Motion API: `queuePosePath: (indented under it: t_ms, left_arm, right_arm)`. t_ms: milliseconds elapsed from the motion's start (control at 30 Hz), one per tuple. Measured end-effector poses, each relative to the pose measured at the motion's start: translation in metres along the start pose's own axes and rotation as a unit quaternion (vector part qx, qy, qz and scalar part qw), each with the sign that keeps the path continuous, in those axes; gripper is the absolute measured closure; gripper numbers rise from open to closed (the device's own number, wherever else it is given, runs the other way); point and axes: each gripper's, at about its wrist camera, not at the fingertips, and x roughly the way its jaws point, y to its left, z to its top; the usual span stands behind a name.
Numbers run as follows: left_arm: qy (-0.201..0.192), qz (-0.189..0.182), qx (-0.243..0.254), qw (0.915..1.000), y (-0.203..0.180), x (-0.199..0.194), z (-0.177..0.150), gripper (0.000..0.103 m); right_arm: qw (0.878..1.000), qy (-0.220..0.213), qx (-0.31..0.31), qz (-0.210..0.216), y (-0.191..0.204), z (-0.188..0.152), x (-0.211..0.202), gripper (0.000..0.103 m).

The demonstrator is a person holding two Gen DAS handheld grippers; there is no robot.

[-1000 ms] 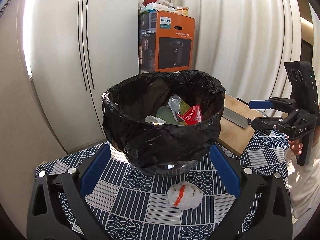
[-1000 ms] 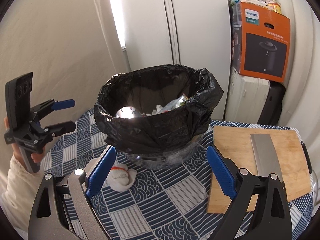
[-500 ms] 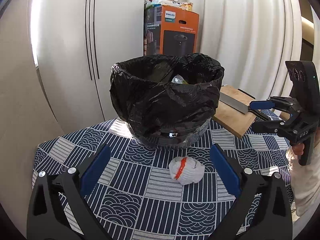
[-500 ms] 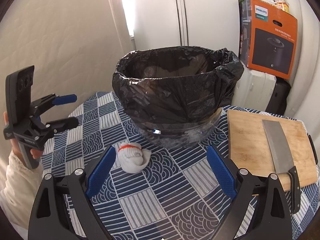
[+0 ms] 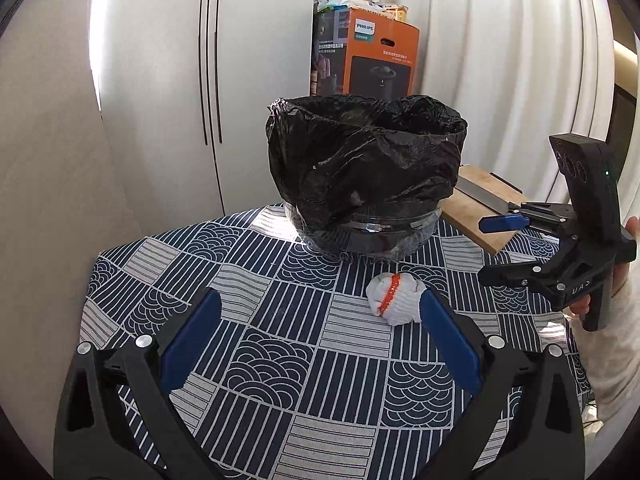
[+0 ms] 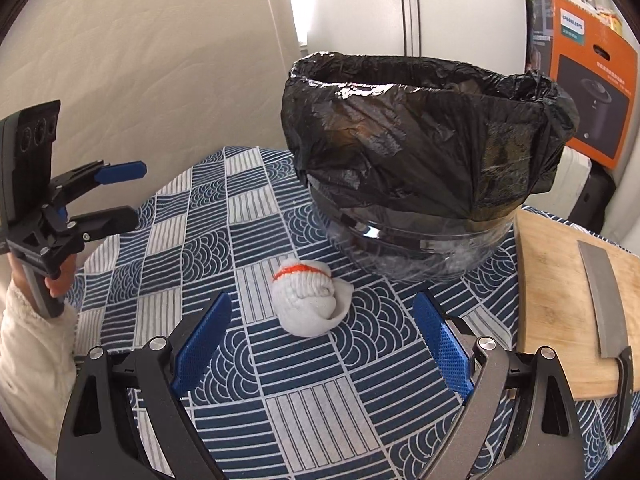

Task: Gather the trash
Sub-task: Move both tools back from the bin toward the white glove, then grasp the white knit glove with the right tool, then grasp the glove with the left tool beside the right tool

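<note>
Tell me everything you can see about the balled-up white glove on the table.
The glove is white knit fabric with an orange-red band at the cuff, rolled into a loose ball. It lies on the blue patterned tablecloth, just in front of the trash bin without touching it. Neither the right gripper nor the left gripper touches it; both are open.

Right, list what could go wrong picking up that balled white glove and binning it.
1. The balled glove is soft and rounded; the open right gripper may pinch only a fold and drop it.
2. The black bag drapes loosely over the bin; a gripper brushing the rim could drag it down.
3. The cleaver on the cutting board lies close to the right gripper; a wide swing might hit it.
</note>
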Motion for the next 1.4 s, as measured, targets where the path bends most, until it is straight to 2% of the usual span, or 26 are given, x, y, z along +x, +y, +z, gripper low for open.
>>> queuePosePath:
  t_ms: [233, 500, 567, 600, 667, 1033, 1400]
  left_arm:
    - [0.014, 0.009, -0.001, 0.9999, 0.004, 0.005, -0.014, 0.006]
    - [0.03, -0.001, 0.0, 0.9996, 0.005, 0.018, -0.027, 0.006]
    - [0.034, -0.003, 0.0, 0.9994, 0.006, 0.021, -0.029, 0.006]
    - [0.035, -0.004, 0.0, 0.9994, 0.006, 0.023, -0.03, 0.006]
    - [0.037, -0.008, -0.003, 0.9993, 0.006, 0.026, -0.031, 0.006]
    - [0.049, -0.055, -0.022, 0.997, -0.012, 0.053, -0.03, 0.006]
    - [0.084, -0.104, 0.037, 0.9903, -0.064, 0.091, -0.03, 0.006]
  right_arm:
    - [1.0, 0.023, -0.016, 0.0, 0.007, -0.007, 0.026, 0.027]
    - [0.997, 0.065, -0.009, 0.033, 0.007, -0.016, 0.06, 0.058]
    - [0.997, 0.072, -0.011, 0.026, 0.007, -0.017, 0.066, 0.077]
    - [0.997, 0.076, -0.009, 0.028, 0.006, -0.017, 0.07, 0.078]
    - [0.996, 0.084, -0.004, 0.043, 0.005, -0.019, 0.073, 0.09]
    - [0.995, 0.071, -0.019, 0.07, -0.003, -0.028, 0.045, 0.095]
    - [0.995, 0.061, -0.019, 0.08, -0.014, -0.045, 0.027, 0.095]
